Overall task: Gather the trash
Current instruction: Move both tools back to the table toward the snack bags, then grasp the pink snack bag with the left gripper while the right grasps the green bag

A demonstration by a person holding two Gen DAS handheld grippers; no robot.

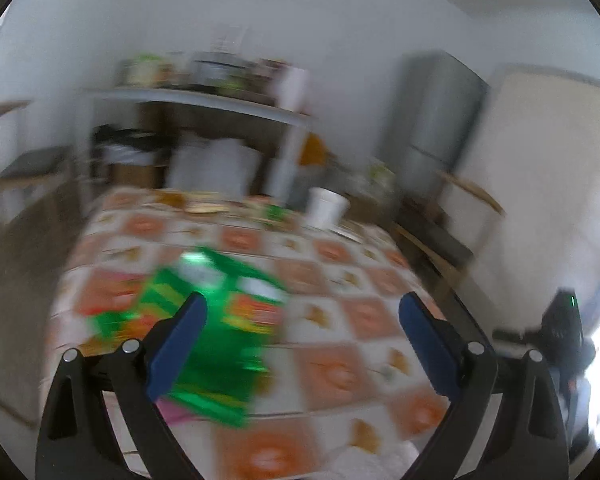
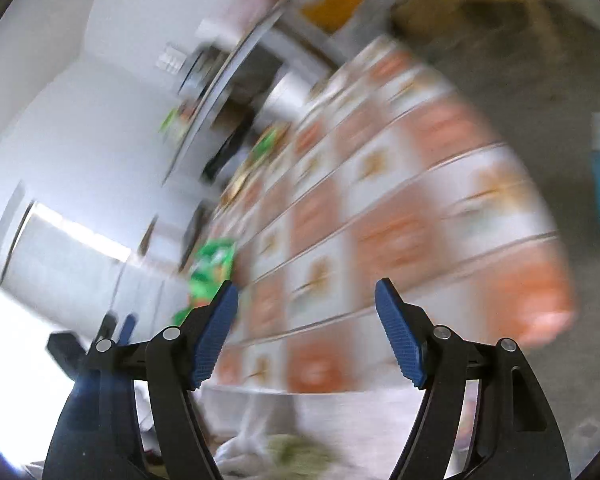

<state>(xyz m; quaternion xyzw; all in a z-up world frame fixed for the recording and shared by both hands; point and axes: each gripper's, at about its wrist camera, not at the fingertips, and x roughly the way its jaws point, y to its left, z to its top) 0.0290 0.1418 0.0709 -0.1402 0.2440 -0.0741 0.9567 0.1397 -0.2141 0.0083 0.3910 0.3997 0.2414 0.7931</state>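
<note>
The left gripper [image 1: 302, 312] and right gripper [image 2: 306, 300] are seen with jaws spread, nothing pinched. A green wrapper [image 1: 208, 332] lies on the checked table [image 1: 340, 264].

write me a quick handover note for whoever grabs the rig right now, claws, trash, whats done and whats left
Left claw: open, nothing in it, aimed over the table.
Right claw: open, empty, view tilted and blurred.
Trash: green snack wrapper lies on the checked tablecloth by the left claw's left finger; more wrappers and a white cup at the far edge.
A white bag with scraps sits below the table's near edge in the right view.
Done: cannot tell.
Left: green wrapper, far-edge litter, cup.
</note>
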